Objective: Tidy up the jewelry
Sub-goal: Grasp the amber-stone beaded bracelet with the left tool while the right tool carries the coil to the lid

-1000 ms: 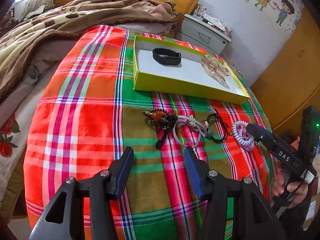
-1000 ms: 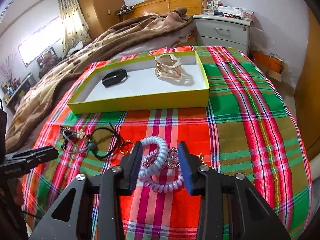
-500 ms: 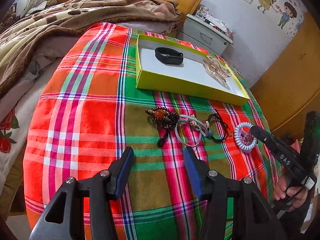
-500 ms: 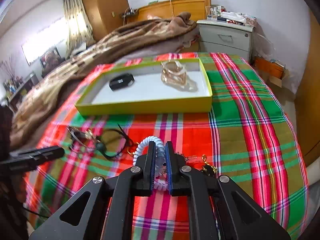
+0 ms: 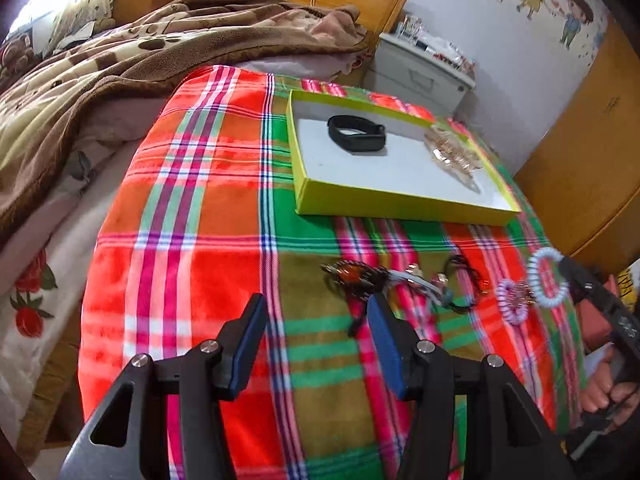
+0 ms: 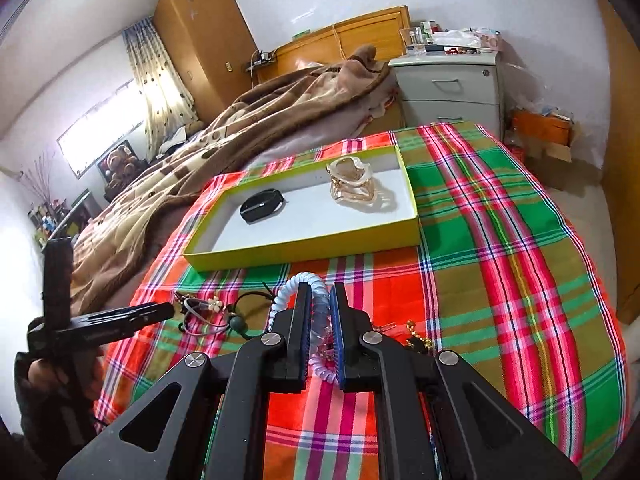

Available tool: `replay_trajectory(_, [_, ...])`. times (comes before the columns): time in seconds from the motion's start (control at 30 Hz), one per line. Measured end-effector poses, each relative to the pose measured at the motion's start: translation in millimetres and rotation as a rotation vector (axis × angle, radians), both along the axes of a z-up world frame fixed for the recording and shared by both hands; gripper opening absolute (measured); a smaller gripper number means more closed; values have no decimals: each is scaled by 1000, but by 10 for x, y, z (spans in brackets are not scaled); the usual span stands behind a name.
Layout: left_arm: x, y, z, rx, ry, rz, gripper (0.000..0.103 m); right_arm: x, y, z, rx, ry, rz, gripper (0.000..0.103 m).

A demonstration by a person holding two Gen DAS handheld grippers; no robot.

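Observation:
A yellow-green tray (image 6: 304, 250) (image 5: 400, 202) lies on the plaid cloth and holds a black band (image 6: 262, 210) (image 5: 356, 134) and a gold bracelet (image 6: 354, 184) (image 5: 452, 152). My right gripper (image 6: 320, 300) is shut on a pale blue spiral hair tie (image 6: 286, 290) (image 5: 548, 280), lifted above the cloth. A purple spiral tie (image 5: 512, 300) lies below it. Tangled bracelets and cords (image 5: 400, 284) (image 6: 216, 314) lie in front of the tray. My left gripper (image 5: 316, 320) is open and empty, near the tangle.
A brown blanket (image 5: 100, 80) covers the bed to the left. A grey nightstand (image 6: 448, 88) stands behind the table. Gold chain pieces (image 6: 416, 338) lie by the right gripper. A wooden wardrobe (image 5: 580, 160) is on the right.
My right gripper closed on the blue spiral tie and lifted it off the cloth, leaving the purple tie behind. My left gripper stayed open and shifted slightly.

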State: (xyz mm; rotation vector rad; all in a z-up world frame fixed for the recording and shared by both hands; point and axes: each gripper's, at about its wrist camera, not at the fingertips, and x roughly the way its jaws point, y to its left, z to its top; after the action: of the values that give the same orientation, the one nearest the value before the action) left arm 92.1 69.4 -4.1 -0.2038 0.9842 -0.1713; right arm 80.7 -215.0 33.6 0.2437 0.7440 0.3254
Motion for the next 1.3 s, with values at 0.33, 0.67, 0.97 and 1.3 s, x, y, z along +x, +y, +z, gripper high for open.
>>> replay_trajectory(0.33, [200, -241, -47, 30, 5, -95, 54, 15, -3, 24, 3, -11, -4, 10])
replay_trajectory(0.67, [341, -388, -92, 60, 16, -98, 50, 38, -1, 12, 8, -9, -2, 10])
replay_trajectory(0.97, [300, -392, -90, 35, 11, -93, 29, 62, -9, 6, 10, -9, -2, 10])
replay_trajectory(1.3, [211, -187, 41, 44, -18, -26, 29, 63, 16, 39, 6, -21, 1, 10])
